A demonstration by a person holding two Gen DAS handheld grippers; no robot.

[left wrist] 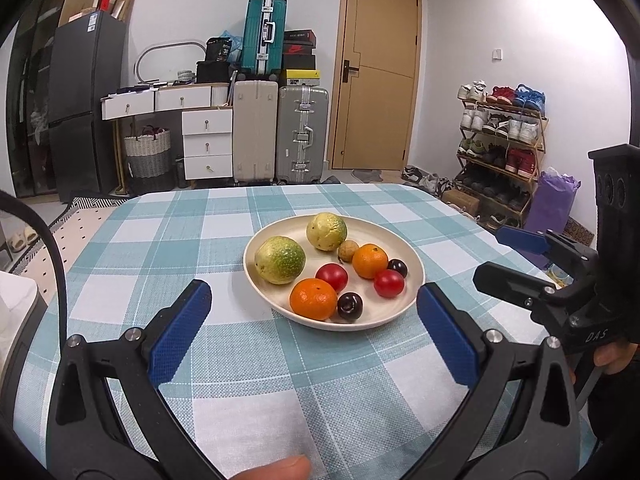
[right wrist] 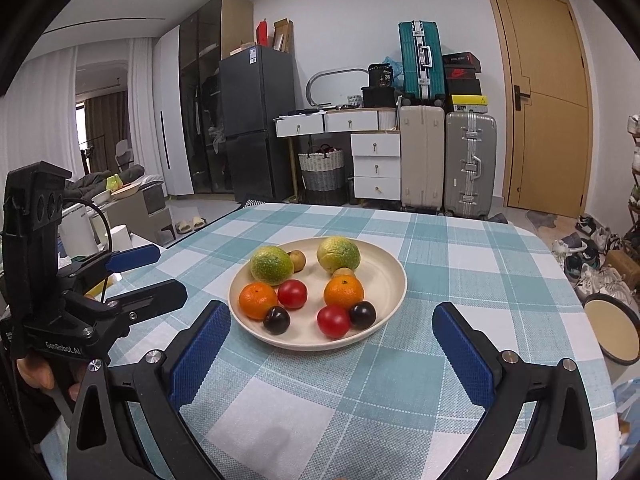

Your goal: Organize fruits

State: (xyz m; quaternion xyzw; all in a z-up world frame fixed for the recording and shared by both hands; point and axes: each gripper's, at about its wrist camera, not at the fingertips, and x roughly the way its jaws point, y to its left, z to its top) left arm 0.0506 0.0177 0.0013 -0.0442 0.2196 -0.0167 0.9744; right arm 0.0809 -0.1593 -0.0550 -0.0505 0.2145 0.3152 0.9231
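Note:
A cream plate (left wrist: 374, 233) (right wrist: 384, 276) sits mid-table on the blue checked cloth (left wrist: 224, 240). It holds two green-yellow fruits (left wrist: 280, 260) (left wrist: 326, 231), two oranges (left wrist: 313, 298) (left wrist: 370, 261), two red tomatoes (left wrist: 331, 277) (left wrist: 389, 283), two dark plums (left wrist: 350, 306) (left wrist: 397, 267) and a small brown fruit (left wrist: 348, 251). A second brown fruit (right wrist: 297, 260) shows in the right wrist view. My left gripper (left wrist: 313, 288) (right wrist: 170, 274) hovers open before the plate's near-left side. To the right, my right gripper (right wrist: 330, 309) (left wrist: 500, 256) is open too, holding nothing.
A dark-rimmed round dish (right wrist: 612, 328) lies beyond the table's right edge. Behind the table's far edge stand suitcases (left wrist: 280, 132), white drawers (left wrist: 207, 144) and a shoe rack (left wrist: 500, 148). A person's hand (left wrist: 612, 356) holds the right gripper's handle.

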